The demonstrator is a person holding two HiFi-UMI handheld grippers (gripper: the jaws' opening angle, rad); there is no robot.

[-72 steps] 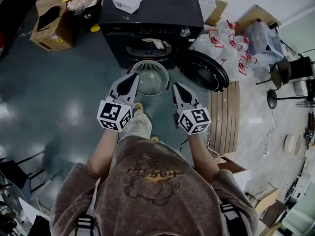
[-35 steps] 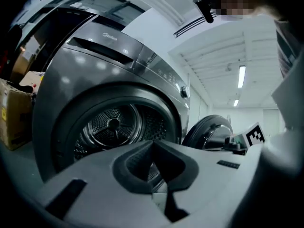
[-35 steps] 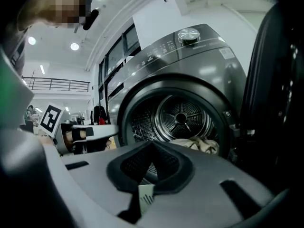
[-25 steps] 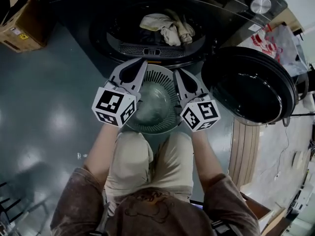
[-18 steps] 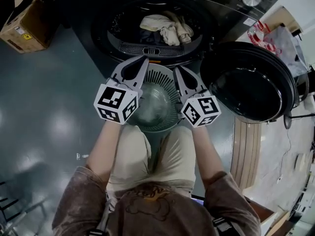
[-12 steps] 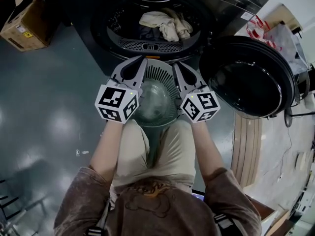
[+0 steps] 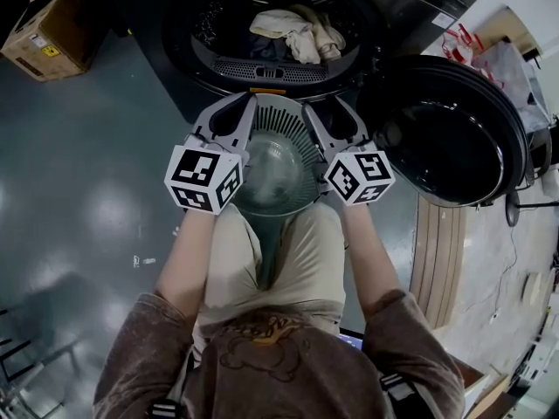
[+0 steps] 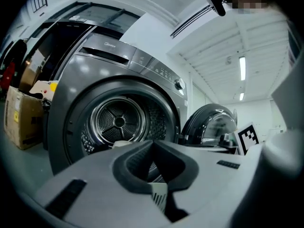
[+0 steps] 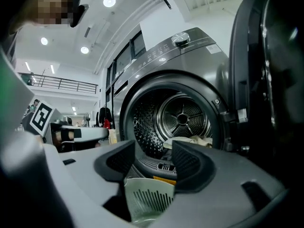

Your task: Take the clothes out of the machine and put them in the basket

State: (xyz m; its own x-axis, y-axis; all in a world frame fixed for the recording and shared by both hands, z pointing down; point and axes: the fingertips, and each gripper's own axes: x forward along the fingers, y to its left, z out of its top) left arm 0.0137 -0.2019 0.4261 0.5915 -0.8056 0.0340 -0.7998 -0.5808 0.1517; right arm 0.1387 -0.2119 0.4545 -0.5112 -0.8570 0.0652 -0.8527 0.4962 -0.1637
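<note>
**Basket** (image 7: pixel 288 127). Pale and round, with a slotted wall and a bare bottom showing. It was placed low, directly before the open mouth of the machine and just ahead of the person's legs (image 7: pixel 279 251). No view showed whether it rested on the floor (image 7: pixel 79 190).

**Machine** (image 7: pixel 166 68). Dark grey front-loader, mouth open. The ribbed metal drum (image 9: pixel 183 118) was visible in both gripper views. Its door (image 7: pixel 445 138) was swung fully out, to the right of the basket.

**Clothes** (image 7: pixel 293 33). A pale, crumpled bundle lay inside the drum, low and close to the front lip. It was well apart from both tongs and touched by neither.

**Left tongs** (image 7: pixel 244 103). Placed at the basket's left rim, pointing level toward the machine. The pads were drawn together, pinching the slotted rim. A strip of that rim showed between them in the left gripper view.

**Right tongs** (image 7: pixel 325 110). Placed at the basket's right rim, also pointing level toward the machine. The jaws had just been opening and stood partly apart. The basket's rim stood between the pads, and they no longer pressed on it.

**Cardboard box** (image 7: pixel 48 29). On the floor, left of the machine.

**Wooden slats** (image 7: pixel 434 251). Laid on the floor at the right, partly under the open door.
</note>
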